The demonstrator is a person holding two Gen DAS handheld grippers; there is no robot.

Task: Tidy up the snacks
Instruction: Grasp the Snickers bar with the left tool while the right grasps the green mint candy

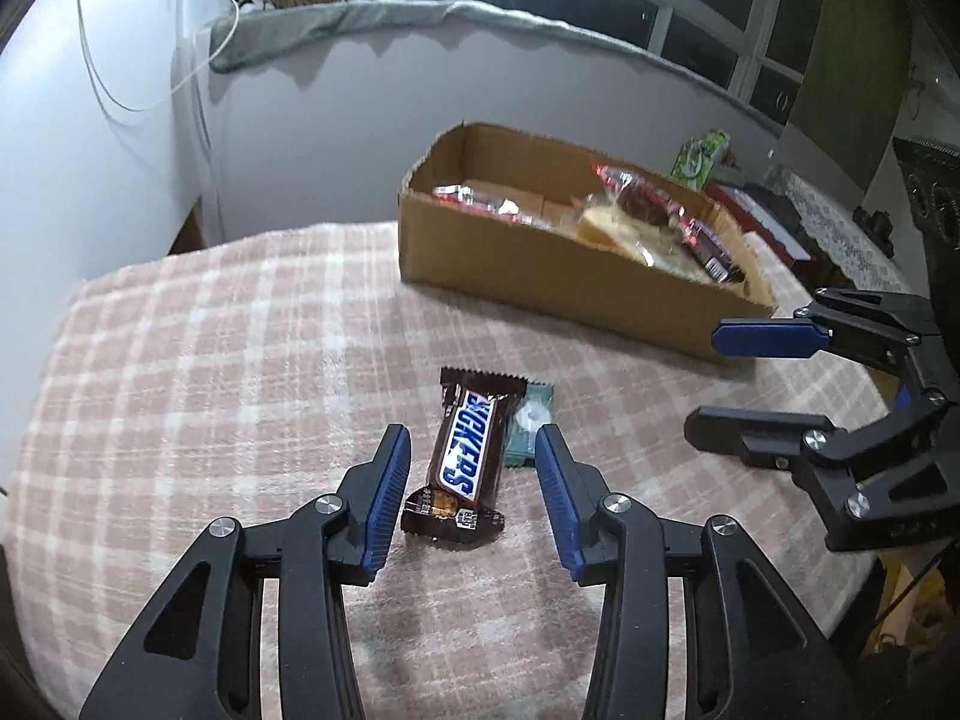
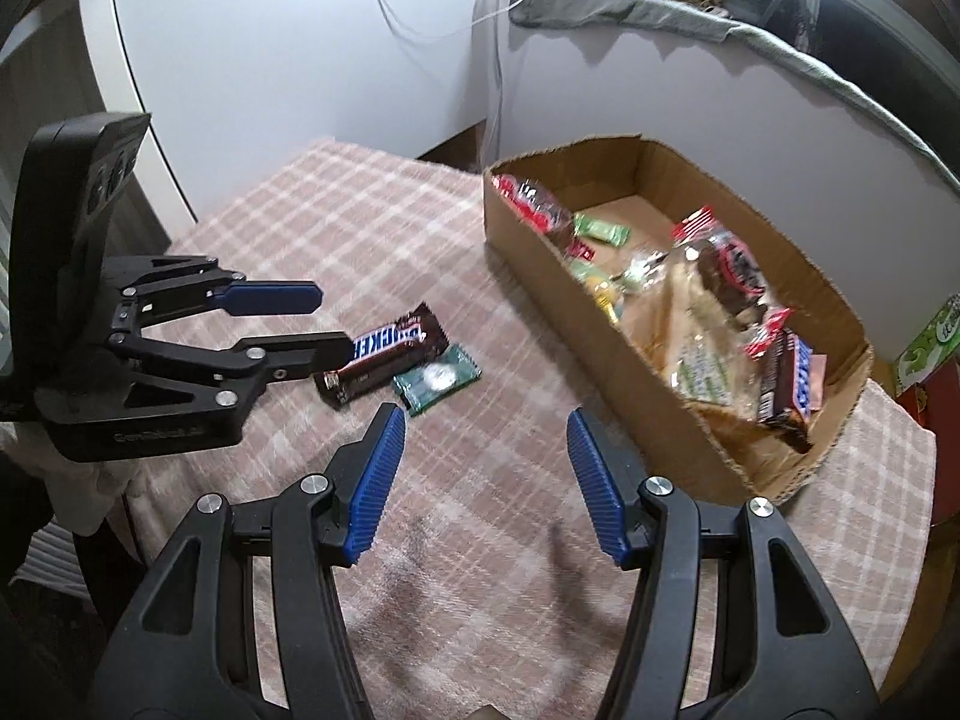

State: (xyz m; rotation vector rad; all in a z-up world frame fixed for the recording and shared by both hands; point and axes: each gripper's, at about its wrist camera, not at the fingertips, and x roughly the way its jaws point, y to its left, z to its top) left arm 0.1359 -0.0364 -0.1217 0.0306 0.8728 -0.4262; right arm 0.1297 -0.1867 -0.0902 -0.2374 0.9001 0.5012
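A brown Snickers bar (image 1: 465, 456) lies on the pink checked tablecloth (image 1: 210, 360), with a small green candy packet (image 1: 528, 426) touching its right side. My left gripper (image 1: 474, 450) is open, its jaws on either side of the bar, just above the cloth. It also shows in the right wrist view (image 2: 327, 324), with the bar (image 2: 384, 354) and the green packet (image 2: 437, 381) at its tips. My right gripper (image 2: 486, 432) is open and empty, above the cloth between the bar and the box; it also shows in the left wrist view (image 1: 702, 384).
A shallow cardboard box (image 2: 600, 324) at the back right of the table holds several wrapped snacks; it also shows in the left wrist view (image 1: 540, 258). A white wall and a grey cloth-topped ledge (image 1: 420, 12) stand behind. A green carton (image 1: 699, 159) sits beyond the box.
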